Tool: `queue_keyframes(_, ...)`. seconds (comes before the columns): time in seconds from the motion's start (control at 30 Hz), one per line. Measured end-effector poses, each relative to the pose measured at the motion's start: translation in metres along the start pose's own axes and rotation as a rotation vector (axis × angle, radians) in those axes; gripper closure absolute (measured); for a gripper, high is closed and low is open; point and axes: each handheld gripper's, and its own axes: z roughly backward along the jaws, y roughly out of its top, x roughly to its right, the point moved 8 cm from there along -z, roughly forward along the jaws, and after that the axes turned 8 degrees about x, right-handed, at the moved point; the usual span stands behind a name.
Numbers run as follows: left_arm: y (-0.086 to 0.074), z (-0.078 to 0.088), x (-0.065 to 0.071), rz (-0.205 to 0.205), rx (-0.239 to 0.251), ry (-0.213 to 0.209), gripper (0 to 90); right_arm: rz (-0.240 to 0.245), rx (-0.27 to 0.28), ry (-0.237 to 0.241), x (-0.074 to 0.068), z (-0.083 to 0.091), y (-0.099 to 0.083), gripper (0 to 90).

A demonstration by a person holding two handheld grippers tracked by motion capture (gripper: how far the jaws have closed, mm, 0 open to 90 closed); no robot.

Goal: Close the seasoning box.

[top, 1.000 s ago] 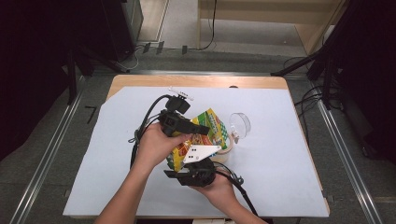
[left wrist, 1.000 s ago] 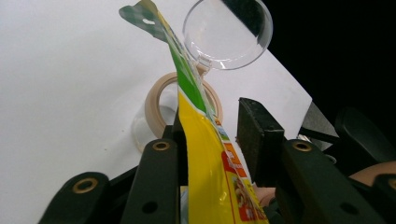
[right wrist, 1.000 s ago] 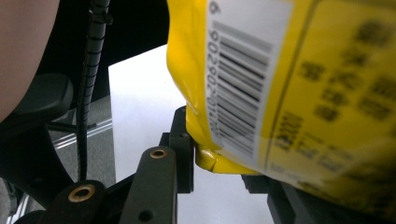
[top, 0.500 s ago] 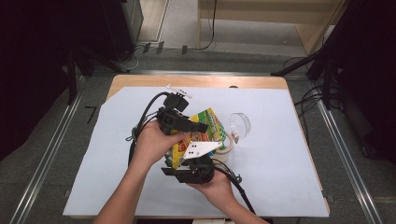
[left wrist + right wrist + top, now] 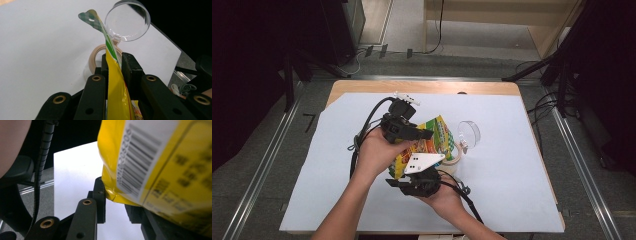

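A yellow and green snack bag (image 5: pixel 433 140) is held above the table between both grippers. My left gripper (image 5: pixel 422 134) comes in from the left and is shut on the bag's sealed edge (image 5: pixel 113 82), which stands up between its jaws. My right gripper (image 5: pixel 417 181), with its grey plate (image 5: pixel 422 162) on top, sits under the bag's near end. Its jaws stand close together at the bag's bottom corner (image 5: pixel 112 195), beside the barcode (image 5: pixel 140 162).
A roll of beige tape (image 5: pixel 455 159) (image 5: pixel 93 58) lies on the white sheet (image 5: pixel 512 170) just right of the bag. A clear round lid (image 5: pixel 468 134) (image 5: pixel 127 21) is beside it. Cables (image 5: pixel 367 125) trail from both grippers.
The right gripper has crept slightly up toward the bag's near end. The left hand and the bag have barely shifted.
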Motion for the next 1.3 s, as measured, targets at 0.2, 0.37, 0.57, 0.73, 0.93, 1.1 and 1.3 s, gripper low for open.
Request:
queue_keyframes(0.2, 0.003, 0.003, -0.001, 0.016, 0.023, -0.004, 79.9, -0.018, 0.012, -0.004, 0.001, -0.002, 0.003, 74.3)
queue_keyframes(0.37, 0.005, 0.009, -0.002, 0.027, 0.046, -0.001, 79.5, -0.045, 0.023, 0.004, 0.001, -0.005, 0.008, 74.3)
queue_keyframes(0.57, 0.003, 0.012, 0.0, 0.025, 0.037, 0.0, 80.9, -0.057, 0.027, 0.008, -0.001, -0.009, 0.008, 74.4)
queue_keyframes(0.73, 0.004, 0.012, 0.006, 0.003, 0.039, 0.005, 81.4, -0.058, 0.038, 0.002, -0.001, -0.008, 0.007, 74.7)
queue_keyframes(0.93, 0.005, 0.009, 0.005, -0.001, 0.048, 0.001, 81.5, -0.058, 0.029, 0.0, 0.001, -0.006, 0.007, 74.5)
queue_keyframes(1.1, 0.005, 0.008, 0.006, -0.004, 0.052, 0.004, 81.6, -0.05, 0.025, -0.005, 0.003, -0.004, 0.005, 74.5)
queue_keyframes(1.3, 0.005, 0.008, 0.005, -0.005, 0.054, 0.004, 81.7, -0.049, 0.022, -0.005, 0.003, -0.004, 0.005, 74.5)
